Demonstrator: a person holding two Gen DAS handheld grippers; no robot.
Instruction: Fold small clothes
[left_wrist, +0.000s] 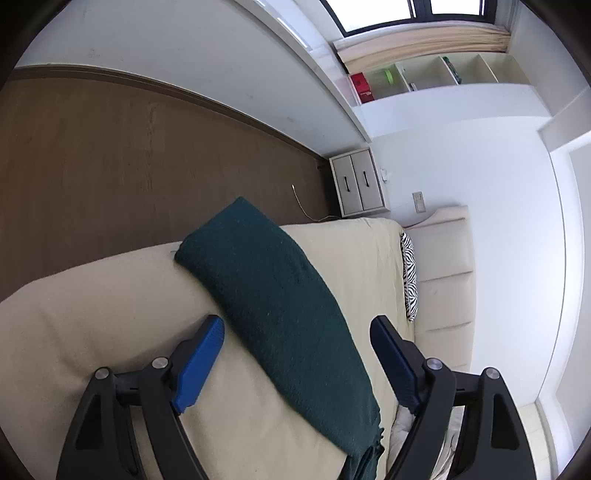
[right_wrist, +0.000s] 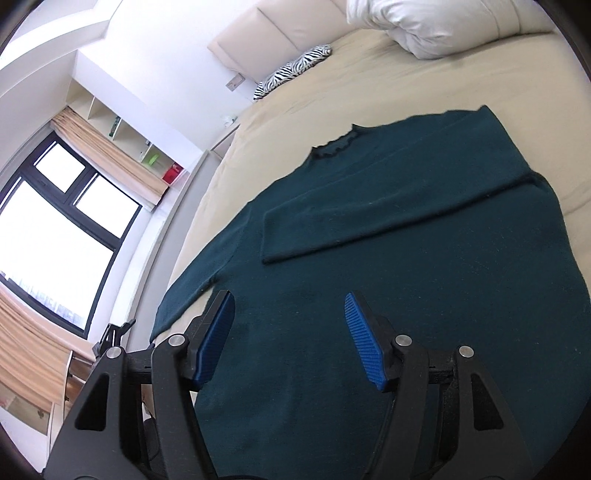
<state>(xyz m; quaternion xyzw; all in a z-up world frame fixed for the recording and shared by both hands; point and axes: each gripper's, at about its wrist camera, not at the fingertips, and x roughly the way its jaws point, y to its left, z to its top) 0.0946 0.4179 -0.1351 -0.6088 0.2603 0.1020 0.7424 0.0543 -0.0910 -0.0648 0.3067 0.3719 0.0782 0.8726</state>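
Beige-sheeted bed (right_wrist: 388, 88) under a dark-framed window (right_wrist: 55, 221), with padded headboard (right_wrist: 280, 33), zebra pillow (right_wrist: 295, 68), white duvet (right_wrist: 436, 26), brown wood floor (left_wrist: 129, 155). Dark green sweater (right_wrist: 406, 277) spread flat on bed, one sleeve (left_wrist: 280, 306) folded across chest, other trailing toward bed edge. Left tool (left_wrist: 297, 338) wide open straddling sleeve, possibly just above it; right tool (right_wrist: 290, 314) wide open over hem, gripping nothing.
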